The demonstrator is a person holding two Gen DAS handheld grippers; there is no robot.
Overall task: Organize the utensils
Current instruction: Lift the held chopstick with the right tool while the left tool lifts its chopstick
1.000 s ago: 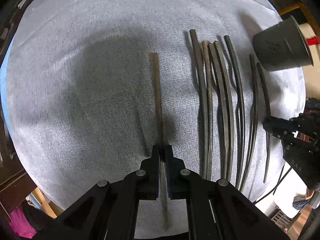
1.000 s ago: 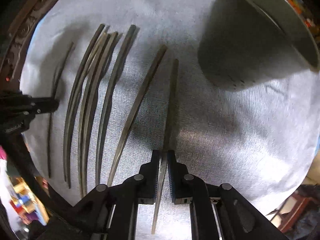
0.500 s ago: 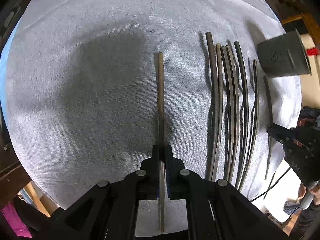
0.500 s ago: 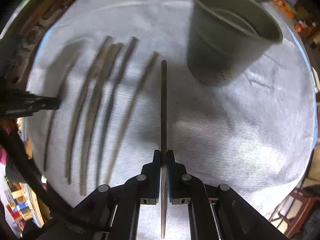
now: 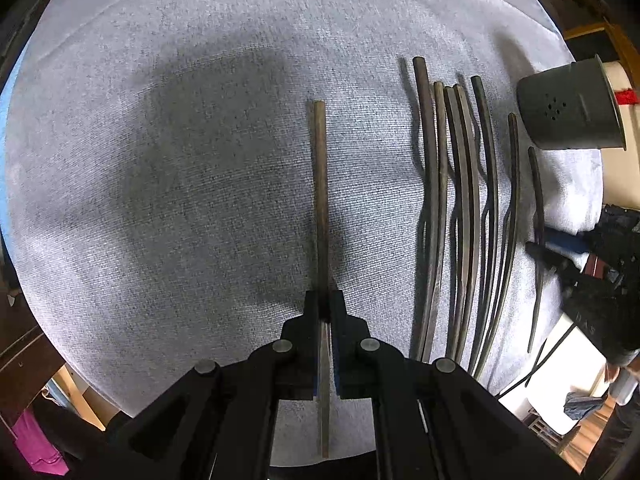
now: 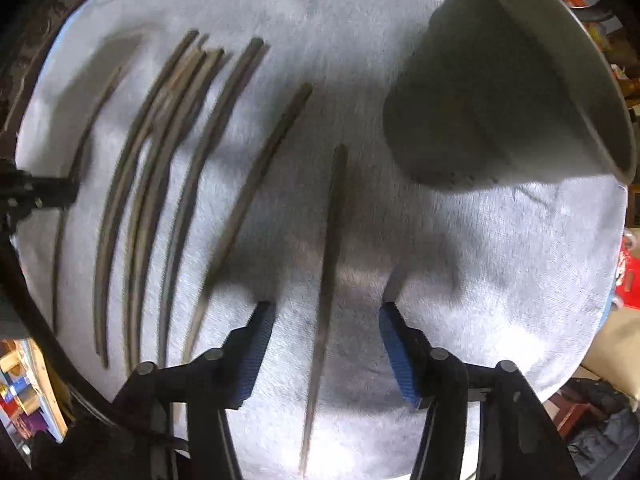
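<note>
Right fingers (image 6: 326,340) are now spreading wide, leaving their chopstick (image 6: 328,272) lying loose between them beside the cup (image 6: 500,92). Left fingers (image 5: 323,312) are clamping another chopstick (image 5: 320,184); lowering it crooked is risking disturbing the row (image 5: 460,208).

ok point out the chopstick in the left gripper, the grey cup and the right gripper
chopstick (image 5: 320,184): left wrist view, mid shaft above the pads
grey cup (image 6: 492,92): right wrist view, outer wall
right gripper (image 6: 326,314): right wrist view, midway between the opening fingertips

Grey cloth (image 5: 200,160) over table; pink fabric (image 5: 36,444), maybe bag, lower left
</note>
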